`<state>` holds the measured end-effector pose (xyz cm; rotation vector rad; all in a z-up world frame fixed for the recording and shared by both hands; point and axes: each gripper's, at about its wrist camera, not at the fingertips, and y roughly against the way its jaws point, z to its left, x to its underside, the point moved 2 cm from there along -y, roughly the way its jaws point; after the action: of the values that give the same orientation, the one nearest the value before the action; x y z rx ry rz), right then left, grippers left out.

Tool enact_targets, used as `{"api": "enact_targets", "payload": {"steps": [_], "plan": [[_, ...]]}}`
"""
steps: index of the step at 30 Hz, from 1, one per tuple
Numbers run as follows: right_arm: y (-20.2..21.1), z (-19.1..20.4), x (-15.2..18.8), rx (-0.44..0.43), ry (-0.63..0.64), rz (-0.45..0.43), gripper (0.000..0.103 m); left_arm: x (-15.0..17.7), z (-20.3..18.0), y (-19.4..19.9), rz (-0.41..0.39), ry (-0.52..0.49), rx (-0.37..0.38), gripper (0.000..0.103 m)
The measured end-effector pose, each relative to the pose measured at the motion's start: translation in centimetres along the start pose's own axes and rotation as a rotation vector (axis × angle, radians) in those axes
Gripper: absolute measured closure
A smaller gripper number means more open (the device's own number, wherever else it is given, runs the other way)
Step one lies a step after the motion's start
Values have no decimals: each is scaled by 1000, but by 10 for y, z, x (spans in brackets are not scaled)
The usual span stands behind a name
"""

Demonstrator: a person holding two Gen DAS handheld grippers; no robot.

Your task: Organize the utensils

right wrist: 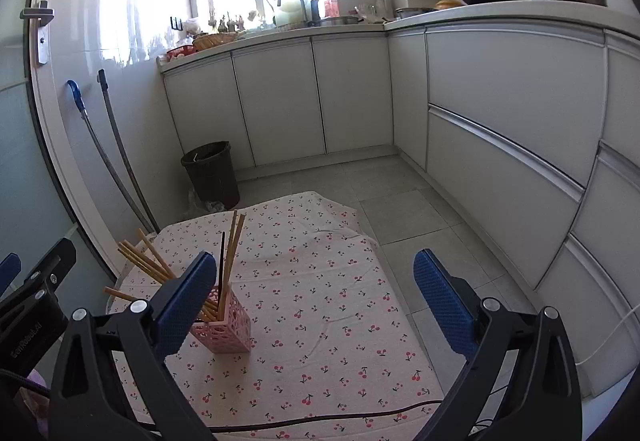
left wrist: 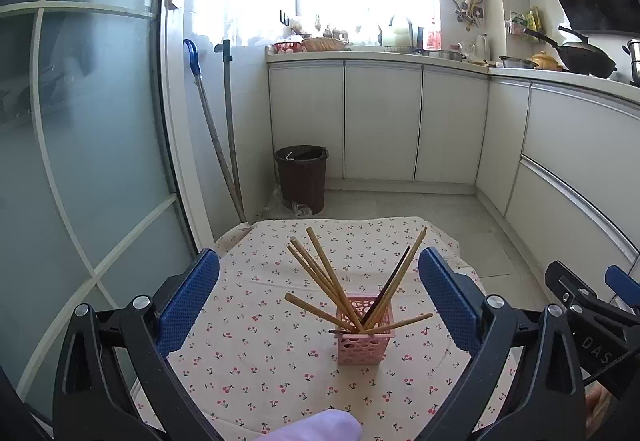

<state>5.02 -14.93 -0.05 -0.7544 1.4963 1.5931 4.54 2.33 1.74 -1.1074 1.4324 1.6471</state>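
A pink perforated holder [left wrist: 364, 337] stands upright on the cherry-print tablecloth [left wrist: 256, 357]. Several wooden chopsticks [left wrist: 320, 273] and one dark chopstick [left wrist: 390, 283] fan out of it. My left gripper [left wrist: 320, 297] is open, its blue pads wide apart on either side of the holder and nearer the camera, touching nothing. In the right wrist view the holder [right wrist: 224, 329] sits at the left, partly behind the left blue pad. My right gripper [right wrist: 316, 301] is open over bare cloth [right wrist: 320, 301], to the right of the holder, with nothing between its fingers.
The cloth-covered table ends at a far edge; beyond lie grey floor tiles, a dark waste bin [left wrist: 302, 177] and two mop handles [left wrist: 220, 145] by the glass door. White cabinets [right wrist: 500, 113] run along the right. A black cable [right wrist: 320, 419] crosses the table's near edge.
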Motion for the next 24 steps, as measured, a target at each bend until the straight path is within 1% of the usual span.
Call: {"api": "enact_targets", "payload": {"steps": [10, 24], "plan": [[-3, 1, 2, -7, -1, 27, 7, 7, -8, -2, 17, -27, -11, 7], [-8, 3, 5, 1, 11, 49, 7, 8, -8, -4, 28, -23, -20, 7]]}}
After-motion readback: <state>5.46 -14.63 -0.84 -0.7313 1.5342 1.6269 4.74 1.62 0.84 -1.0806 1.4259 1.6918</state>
